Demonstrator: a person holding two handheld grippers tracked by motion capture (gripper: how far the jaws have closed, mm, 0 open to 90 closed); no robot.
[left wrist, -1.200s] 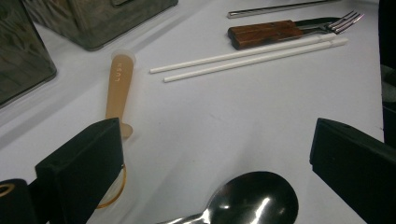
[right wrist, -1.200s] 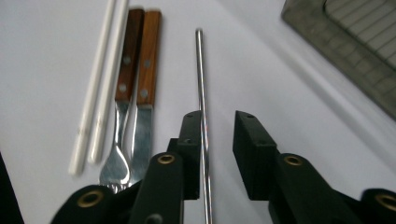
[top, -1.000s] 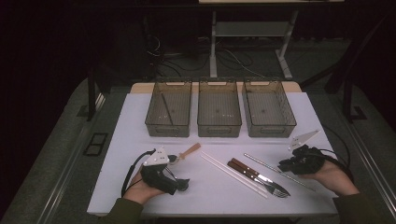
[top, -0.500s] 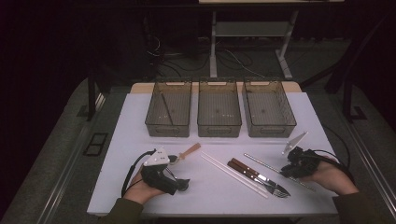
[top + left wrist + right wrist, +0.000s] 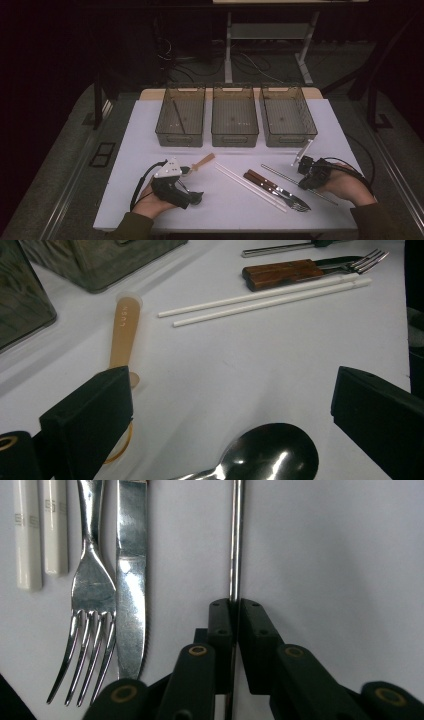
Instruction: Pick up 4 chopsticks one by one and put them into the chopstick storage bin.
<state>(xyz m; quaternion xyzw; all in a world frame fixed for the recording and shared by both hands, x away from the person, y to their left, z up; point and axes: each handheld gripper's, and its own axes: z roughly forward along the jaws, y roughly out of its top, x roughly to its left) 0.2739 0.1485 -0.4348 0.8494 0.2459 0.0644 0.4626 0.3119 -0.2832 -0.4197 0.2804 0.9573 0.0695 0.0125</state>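
Your right gripper (image 5: 234, 605) sits low over the near right of the white table (image 5: 350, 130), and its jaws have just been closing; they now pinch the metal chopstick (image 5: 235, 540) between the pads, the thin rod running straight out ahead of them and lying flat on the surface. Your left gripper (image 5: 230, 405) rests at the near left with its jaws standing wide apart and gripping nothing; a steel spoon (image 5: 272, 455) bowl lies on the table between them, untouched. Just beside the left jaw lies a tan plastic handle (image 5: 124, 332). Left of the held chopstick, in the right gripper view, lie a knife (image 5: 131, 580) and a fork (image 5: 92, 595) side by side, then the white chopsticks (image 5: 37, 535), paired and parallel. Farther back, three grey bins (image 5: 234, 116) stand in a row, close together; the left one holds a thin dark stick, too small to identify
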